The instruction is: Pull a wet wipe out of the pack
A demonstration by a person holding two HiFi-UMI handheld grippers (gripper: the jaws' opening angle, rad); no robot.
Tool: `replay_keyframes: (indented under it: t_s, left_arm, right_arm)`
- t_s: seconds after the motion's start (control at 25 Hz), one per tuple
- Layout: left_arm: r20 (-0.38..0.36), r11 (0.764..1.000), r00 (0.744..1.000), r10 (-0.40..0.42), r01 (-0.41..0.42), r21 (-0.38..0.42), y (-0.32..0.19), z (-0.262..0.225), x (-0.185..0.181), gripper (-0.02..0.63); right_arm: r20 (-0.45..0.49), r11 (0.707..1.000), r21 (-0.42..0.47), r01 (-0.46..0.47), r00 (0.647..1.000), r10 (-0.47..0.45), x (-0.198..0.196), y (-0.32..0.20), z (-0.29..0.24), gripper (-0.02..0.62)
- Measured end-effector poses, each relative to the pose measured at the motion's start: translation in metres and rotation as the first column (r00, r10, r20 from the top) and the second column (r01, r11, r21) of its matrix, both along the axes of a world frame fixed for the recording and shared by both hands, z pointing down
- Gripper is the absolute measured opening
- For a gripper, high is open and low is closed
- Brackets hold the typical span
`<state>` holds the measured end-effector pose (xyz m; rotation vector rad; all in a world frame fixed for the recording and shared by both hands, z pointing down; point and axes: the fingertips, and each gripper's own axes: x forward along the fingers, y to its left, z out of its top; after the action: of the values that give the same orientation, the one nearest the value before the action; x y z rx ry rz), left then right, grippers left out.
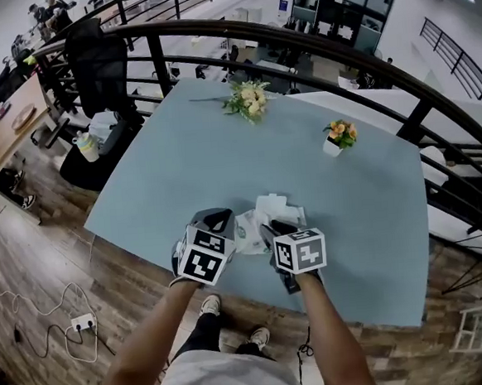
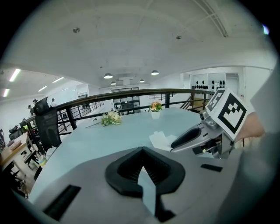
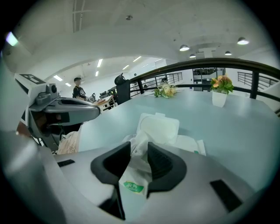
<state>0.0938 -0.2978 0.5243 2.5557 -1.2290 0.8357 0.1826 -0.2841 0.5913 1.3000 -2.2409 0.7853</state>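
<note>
The wet wipe pack lies near the front edge of the pale blue table, its white lid flipped open. My right gripper reaches over the pack, and a crumpled white wet wipe fills the gap between its black pads. The pack's film with a green logo shows below the jaws. My left gripper sits just left of the pack, and in its own view its jaws meet at the tips with nothing visible between them. The pack lies ahead and to the right there.
A flower bouquet lies at the table's far end and a small potted flower stands at the right. A black curved railing runs behind the table. An office chair stands at the far left, with cables on the wooden floor.
</note>
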Motion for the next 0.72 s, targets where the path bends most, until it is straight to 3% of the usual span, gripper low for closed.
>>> replay_keyframes:
  t_s: [0.52,0.72]
  left_arm:
    - [-0.008,0.999,0.999,0.041,-0.041,0.013,0.0,-0.008,0.012,-0.005]
    - [0.008,0.998,0.998,0.062,-0.062,0.033,-0.003,-0.012,0.014,-0.005]
  right_arm:
    - [0.048,0.999,-0.027,-0.029,0.998,0.03,-0.002,0.005,-0.001,0.032]
    - [0.051,0.999,-0.029,-0.035,0.998,0.037,0.0,0.008,0.0,0.025]
